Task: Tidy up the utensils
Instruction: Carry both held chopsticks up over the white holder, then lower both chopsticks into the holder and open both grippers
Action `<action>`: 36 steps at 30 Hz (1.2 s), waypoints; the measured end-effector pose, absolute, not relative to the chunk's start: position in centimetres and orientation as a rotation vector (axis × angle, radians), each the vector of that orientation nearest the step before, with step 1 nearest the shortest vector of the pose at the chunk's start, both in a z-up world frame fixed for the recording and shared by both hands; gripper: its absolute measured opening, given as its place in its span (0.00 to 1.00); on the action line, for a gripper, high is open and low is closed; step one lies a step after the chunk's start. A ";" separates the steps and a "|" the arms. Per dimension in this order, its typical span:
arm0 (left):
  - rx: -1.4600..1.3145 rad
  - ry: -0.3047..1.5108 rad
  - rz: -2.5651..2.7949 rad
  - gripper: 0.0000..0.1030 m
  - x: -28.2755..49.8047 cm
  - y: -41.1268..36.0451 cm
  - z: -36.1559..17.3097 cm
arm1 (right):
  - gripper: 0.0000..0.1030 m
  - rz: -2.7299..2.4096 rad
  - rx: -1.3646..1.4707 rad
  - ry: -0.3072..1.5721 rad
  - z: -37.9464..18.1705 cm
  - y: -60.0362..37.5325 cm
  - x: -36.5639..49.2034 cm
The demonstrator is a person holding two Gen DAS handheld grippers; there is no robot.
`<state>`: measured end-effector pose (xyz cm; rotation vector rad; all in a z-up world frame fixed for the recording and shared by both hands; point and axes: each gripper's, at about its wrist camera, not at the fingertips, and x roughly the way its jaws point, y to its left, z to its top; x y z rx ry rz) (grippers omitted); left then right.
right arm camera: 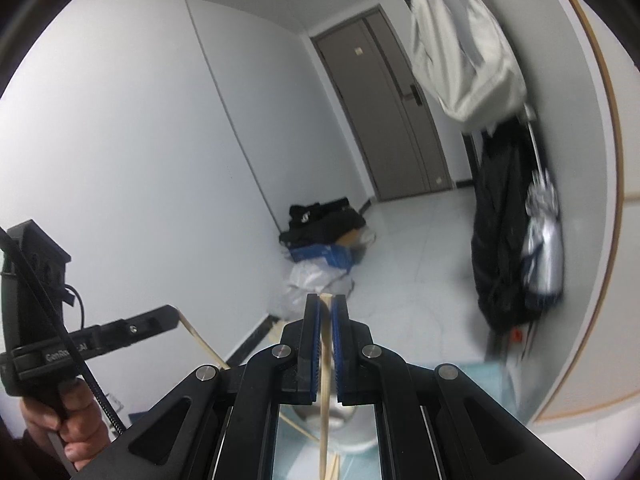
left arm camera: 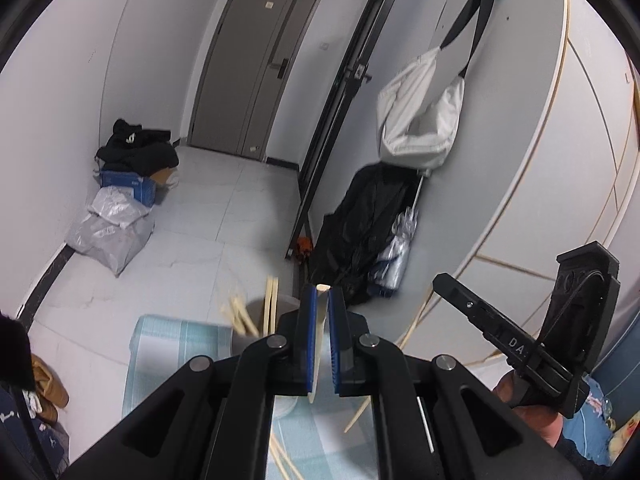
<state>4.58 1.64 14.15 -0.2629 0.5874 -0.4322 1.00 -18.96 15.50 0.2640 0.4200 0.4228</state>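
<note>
From your left wrist camera, your left gripper [left arm camera: 319, 296] is clamped on a pale chopstick [left arm camera: 317, 344] that runs up between the blue pads [left arm camera: 308, 320], its tip showing just above them. Below and left of the jaws stands a grey cup [left arm camera: 244, 336] with more sticks [left arm camera: 269, 308] leaning in it, on a light blue checked cloth [left arm camera: 180, 344]. Loose sticks [left arm camera: 284, 460] lie on the cloth lower down (partly hidden by the gripper body). At the right edge you see your right gripper [left arm camera: 440, 280] side-on with a stick [left arm camera: 416, 320] slanting down from its tip, and your right hand [left arm camera: 532, 412] around its handle. Beyond are a grey door [left arm camera: 256, 64], a white bag [left arm camera: 420, 112] hanging on the wall and a black coat [left arm camera: 360, 224] under it.

From your right wrist camera, your right gripper [right arm camera: 326, 300] is likewise closed on one stick [right arm camera: 325, 380], which passes between the pads and down over the cup's rim [right arm camera: 360, 436]. At the left your left gripper [right arm camera: 174, 312] shows in profile, its stick [right arm camera: 200, 340] angled downward, with your left hand [right arm camera: 68, 428] on the handle. Boxes and bags [right arm camera: 324, 248] sit in the far corner.
</note>
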 end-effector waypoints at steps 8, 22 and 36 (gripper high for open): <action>-0.295 0.560 -0.427 0.02 7.8 2.3 15.4 | 0.05 0.419 0.231 0.371 19.0 -18.1 5.2; -0.250 0.599 -0.380 0.02 12.9 3.2 13.9 | 0.05 0.416 0.128 0.332 17.9 -14.3 12.5; -0.172 0.661 -0.387 0.02 13.9 2.4 11.4 | 0.05 0.485 0.017 0.348 14.2 -12.4 13.2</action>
